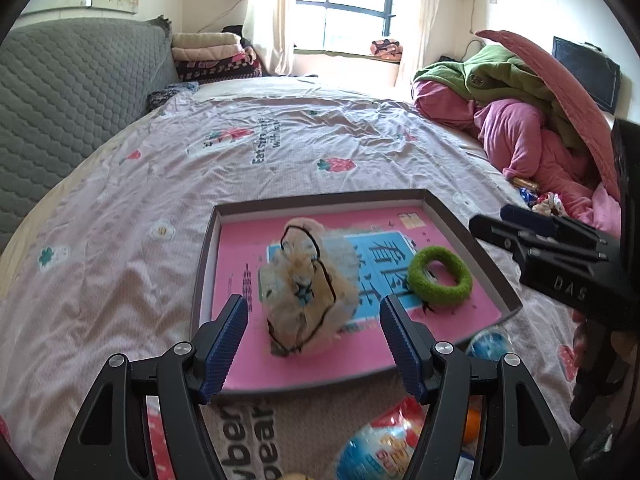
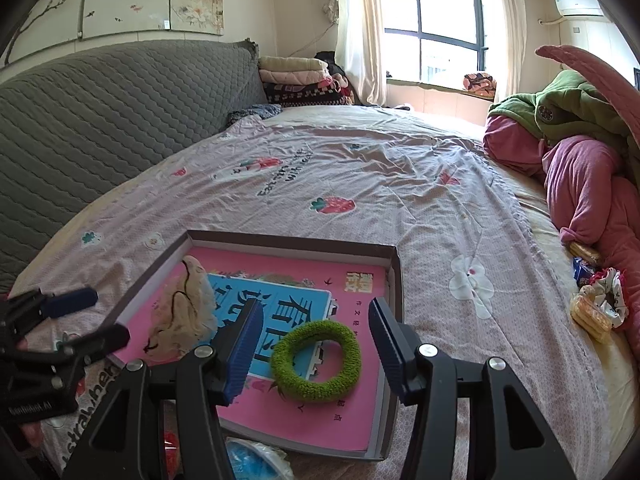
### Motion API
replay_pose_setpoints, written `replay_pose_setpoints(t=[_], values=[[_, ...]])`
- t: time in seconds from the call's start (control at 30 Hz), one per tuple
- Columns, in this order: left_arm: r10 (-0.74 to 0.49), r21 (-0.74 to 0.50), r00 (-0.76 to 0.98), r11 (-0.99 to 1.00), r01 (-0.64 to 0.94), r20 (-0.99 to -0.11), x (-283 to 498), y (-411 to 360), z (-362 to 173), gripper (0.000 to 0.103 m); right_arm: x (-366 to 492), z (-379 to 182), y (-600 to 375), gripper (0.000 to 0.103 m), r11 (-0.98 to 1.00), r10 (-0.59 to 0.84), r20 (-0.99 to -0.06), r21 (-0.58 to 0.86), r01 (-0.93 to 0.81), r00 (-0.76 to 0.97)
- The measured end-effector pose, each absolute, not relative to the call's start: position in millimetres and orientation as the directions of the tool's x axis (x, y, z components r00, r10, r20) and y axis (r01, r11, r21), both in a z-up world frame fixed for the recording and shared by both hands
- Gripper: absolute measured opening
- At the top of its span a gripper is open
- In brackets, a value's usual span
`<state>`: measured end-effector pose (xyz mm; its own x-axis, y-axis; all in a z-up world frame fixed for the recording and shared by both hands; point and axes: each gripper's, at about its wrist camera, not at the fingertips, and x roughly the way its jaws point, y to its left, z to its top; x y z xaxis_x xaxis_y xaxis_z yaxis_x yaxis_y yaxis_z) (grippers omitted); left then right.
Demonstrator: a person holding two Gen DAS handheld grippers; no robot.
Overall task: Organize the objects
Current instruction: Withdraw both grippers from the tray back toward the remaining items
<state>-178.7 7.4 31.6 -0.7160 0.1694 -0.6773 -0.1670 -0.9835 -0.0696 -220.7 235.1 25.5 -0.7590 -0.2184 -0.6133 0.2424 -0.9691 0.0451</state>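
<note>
- A bedroom: a bed (image 1: 280,152) under a pink sheet printed with strawberries, a grey quilted headboard (image 1: 68,92) on one side, a curtained window (image 1: 356,4) at the far end.
- Nearest, in the left wrist view, snack packets lie on the sheet: one egg-shaped packet (image 1: 380,444) and one blue packet (image 1: 490,346), both partly hidden.
- The left hand-held gripper (image 1: 314,340) has its jaws wide apart, empty, touching nothing.
- The right hand-held gripper (image 2: 316,350) also stands with its jaws apart and holds nothing; the green ring lies between and below them, untouched.
- One shallow dark-rimmed box lid (image 2: 394,280) rests on the bed, with a pink and blue book cover (image 2: 280,280) lying flat in it.
- On the book cover: one green fuzzy hair ring (image 2: 316,362) and one beige gauze scrunchie (image 1: 308,284) with black cord, apart from each other.
- Farther off, one pile of pink and green bedding (image 1: 516,120), with a few snack packets at its foot.
- One stack of folded blankets (image 1: 212,56) sits by the headboard.
</note>
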Motion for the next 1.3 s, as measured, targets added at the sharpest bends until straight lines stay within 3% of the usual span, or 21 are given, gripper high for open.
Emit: replay_pose_setpoints(t=[0.93, 1.3], values=[[0.182, -0.138, -0.682, -0.983, -0.119, -0.709, -111, 14, 31, 0.07, -163, 64, 236, 0.056, -0.943, -0.306, -0.537, 0.058, 0.327, -0.786], [0.125, -0.099, -0.689, -0.992, -0.076, -0.714, -85, 3, 35, 0.07, -134, 65, 239, 0.056, -0.94, -0.321, -0.506, 0.072, 0.332, -0.8]])
